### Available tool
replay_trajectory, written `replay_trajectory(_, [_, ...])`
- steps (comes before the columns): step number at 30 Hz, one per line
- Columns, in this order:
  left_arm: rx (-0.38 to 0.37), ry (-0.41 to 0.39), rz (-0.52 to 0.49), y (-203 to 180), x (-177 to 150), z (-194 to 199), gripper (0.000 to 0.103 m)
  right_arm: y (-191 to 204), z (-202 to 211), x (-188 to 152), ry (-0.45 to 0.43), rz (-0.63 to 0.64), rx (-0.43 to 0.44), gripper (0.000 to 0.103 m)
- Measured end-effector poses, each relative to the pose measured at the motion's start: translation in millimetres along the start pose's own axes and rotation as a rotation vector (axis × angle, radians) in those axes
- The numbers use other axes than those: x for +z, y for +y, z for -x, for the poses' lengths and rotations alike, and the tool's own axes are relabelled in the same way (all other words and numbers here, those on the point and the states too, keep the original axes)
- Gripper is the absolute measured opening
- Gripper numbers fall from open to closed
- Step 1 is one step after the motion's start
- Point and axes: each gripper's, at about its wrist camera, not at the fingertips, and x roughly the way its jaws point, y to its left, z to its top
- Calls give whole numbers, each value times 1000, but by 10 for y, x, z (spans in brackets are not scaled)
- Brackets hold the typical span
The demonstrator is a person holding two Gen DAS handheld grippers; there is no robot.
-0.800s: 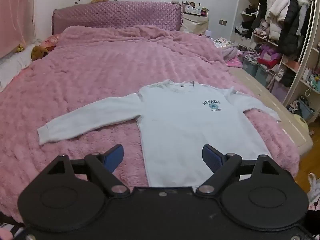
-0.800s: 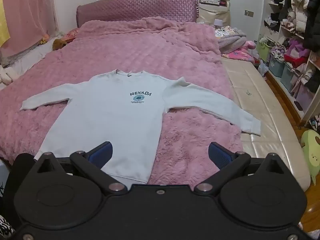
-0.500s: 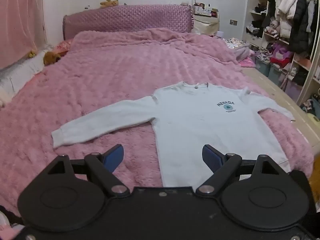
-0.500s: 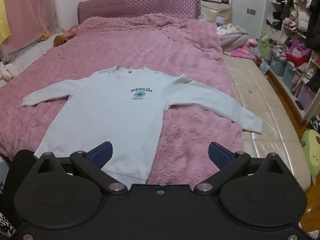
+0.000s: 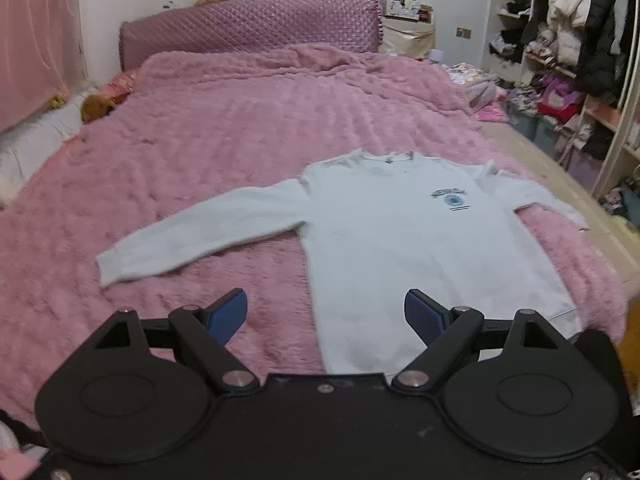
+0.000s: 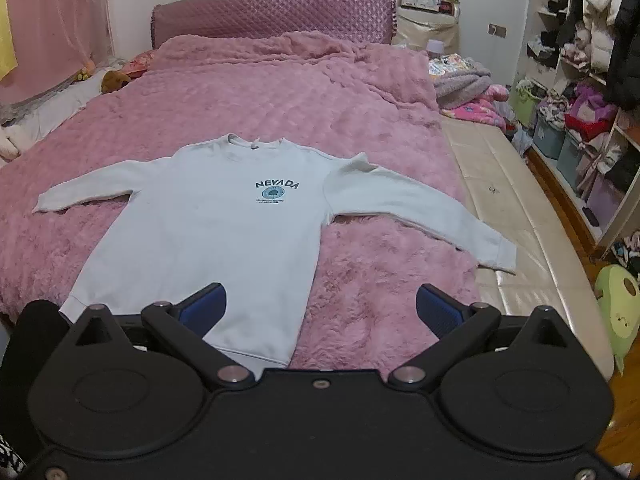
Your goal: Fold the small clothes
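A white long-sleeved sweatshirt (image 5: 404, 240) with a blue NEVADA print lies flat, front up, on the pink bed, both sleeves spread out. It also shows in the right wrist view (image 6: 224, 232). My left gripper (image 5: 326, 314) is open and empty, above the bed's near edge by the sweatshirt's lower left hem. My right gripper (image 6: 318, 306) is open and empty, near the hem's right corner. The right sleeve cuff (image 6: 498, 250) reaches the beige bench.
The pink fluffy blanket (image 5: 240, 128) covers the bed up to a purple headboard (image 6: 272, 12). A beige padded bench (image 6: 508, 216) runs along the right side. Shelves with coats and bins (image 6: 580, 80) stand at the right. Stuffed toys (image 5: 94, 106) lie at the left.
The left wrist view has swung left, so the sweatshirt sits further right in it. The right gripper has risen slightly. Both grippers stay open.
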Motion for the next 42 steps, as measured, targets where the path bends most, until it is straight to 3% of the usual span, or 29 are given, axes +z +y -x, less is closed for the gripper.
replay_trajectory(4, [-36,-5,32,18,14,3,88,-18,-10,6,8,-7,1,100])
replay_trajectory(19, [-47,-17,78,56,14,51,88,24,-71,4,10,5,13,100])
replay_trajectory(42, [-27,-6,22,30,-14,24,88,98,-55,76,20,37,19,100])
